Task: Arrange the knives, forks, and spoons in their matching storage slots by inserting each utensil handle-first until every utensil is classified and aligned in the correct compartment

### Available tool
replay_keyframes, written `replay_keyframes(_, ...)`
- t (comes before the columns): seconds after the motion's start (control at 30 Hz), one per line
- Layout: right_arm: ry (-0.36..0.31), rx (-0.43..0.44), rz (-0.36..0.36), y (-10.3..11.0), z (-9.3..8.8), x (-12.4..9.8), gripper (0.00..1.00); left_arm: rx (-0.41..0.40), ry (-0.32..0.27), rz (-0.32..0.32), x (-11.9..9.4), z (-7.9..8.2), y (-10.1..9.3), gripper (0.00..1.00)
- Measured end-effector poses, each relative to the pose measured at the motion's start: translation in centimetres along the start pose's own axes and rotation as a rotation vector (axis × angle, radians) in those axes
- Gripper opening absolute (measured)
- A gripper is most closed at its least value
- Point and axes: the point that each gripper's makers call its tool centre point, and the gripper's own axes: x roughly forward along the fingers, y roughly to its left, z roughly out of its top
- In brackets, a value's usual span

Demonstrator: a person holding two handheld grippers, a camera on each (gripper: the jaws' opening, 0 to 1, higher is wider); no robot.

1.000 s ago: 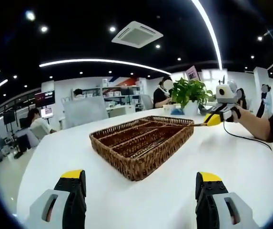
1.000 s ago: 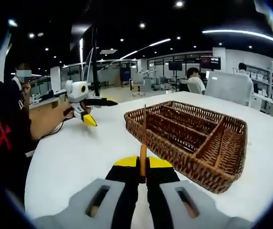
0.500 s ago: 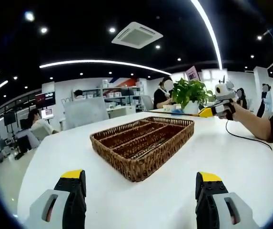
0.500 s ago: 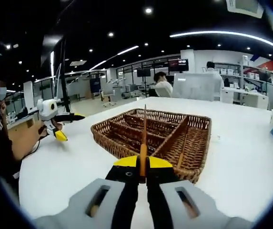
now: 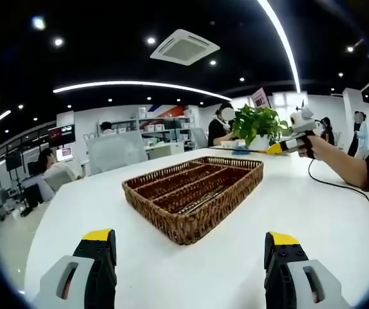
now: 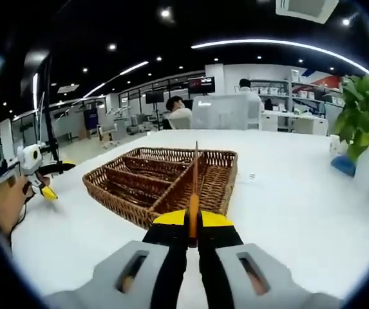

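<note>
On the white table (image 5: 313, 212), one wicker tray (image 5: 194, 193); one utensil (image 6: 194, 183) in right tongs (image 6: 194, 226).

Your wicker tray (image 5: 190, 199) sits flat on the white table, a shallow brown woven rectangle split by woven dividers into long slots, with something thin lying in one slot, too small to identify. The utensil (image 6: 194, 187) you hold has an orange-brown handle and a thin dark shaft, standing upright in front of the tray.
</note>
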Motion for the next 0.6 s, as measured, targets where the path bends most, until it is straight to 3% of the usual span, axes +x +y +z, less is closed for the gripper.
replay_keyframes(0.23, 0.0, 0.022, -0.033, -0.73, -0.1, -0.22, 0.03, 0.003, -0.001, -0.001, 0.04, 0.03, -0.07, 1.0)
replay_keyframes(0.6, -0.001, -0.009, -0.074, -1.11, 0.39, -0.12, 0.03, 0.008, -0.004, -0.001, -0.07, 0.13, -0.08, 1.0)
